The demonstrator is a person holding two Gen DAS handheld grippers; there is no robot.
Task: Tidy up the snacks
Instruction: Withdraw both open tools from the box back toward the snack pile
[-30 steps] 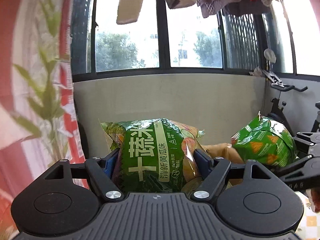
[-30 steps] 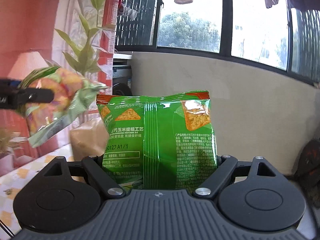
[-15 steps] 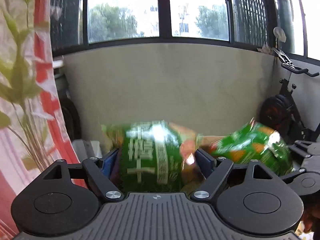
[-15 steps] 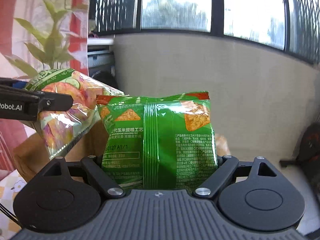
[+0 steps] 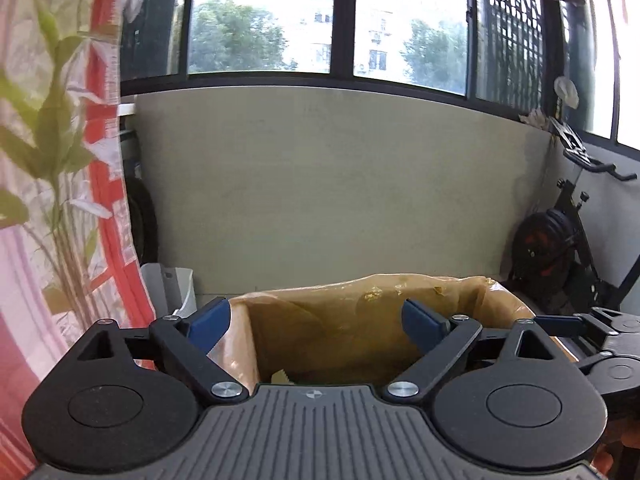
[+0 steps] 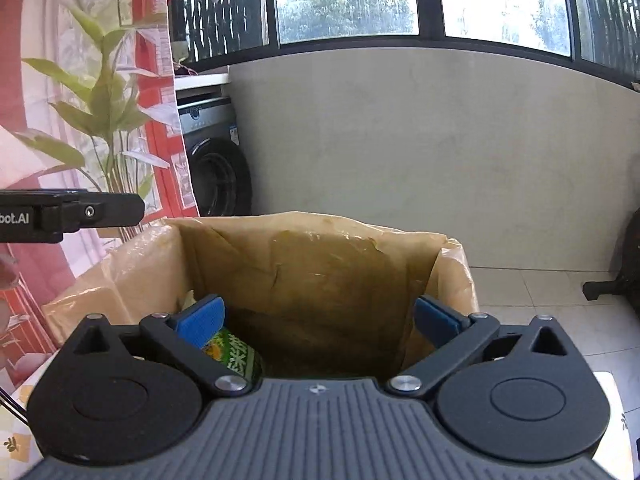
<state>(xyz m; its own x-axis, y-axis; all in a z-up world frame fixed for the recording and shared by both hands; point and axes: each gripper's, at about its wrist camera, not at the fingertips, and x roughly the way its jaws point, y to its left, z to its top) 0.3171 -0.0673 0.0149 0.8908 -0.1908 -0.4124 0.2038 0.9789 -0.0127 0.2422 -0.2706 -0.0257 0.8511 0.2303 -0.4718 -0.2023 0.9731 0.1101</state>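
An open brown paper bag (image 6: 304, 264) stands in front of both grippers; it also shows in the left wrist view (image 5: 360, 312). A green snack packet (image 6: 236, 354) lies inside the bag at its lower left. My right gripper (image 6: 318, 316) is open and empty, over the bag's mouth. My left gripper (image 5: 318, 320) is open and empty, just above the bag's near rim. The left gripper's side (image 6: 72, 214) shows at the left edge of the right wrist view. The right gripper's side (image 5: 592, 328) shows at the right edge of the left wrist view.
A grey low wall under dark-framed windows (image 5: 340, 180) runs behind the bag. A red floral curtain (image 5: 52, 160) hangs at the left. A washing machine (image 6: 212, 160) stands behind it. An exercise bike (image 5: 568, 232) stands at the right. A tiled floor (image 6: 540, 296) lies beyond the bag.
Both grippers lowered toward the paper bag and opened. The two green snack packets left the jaws; one now lies inside the bag. The other is out of sight.
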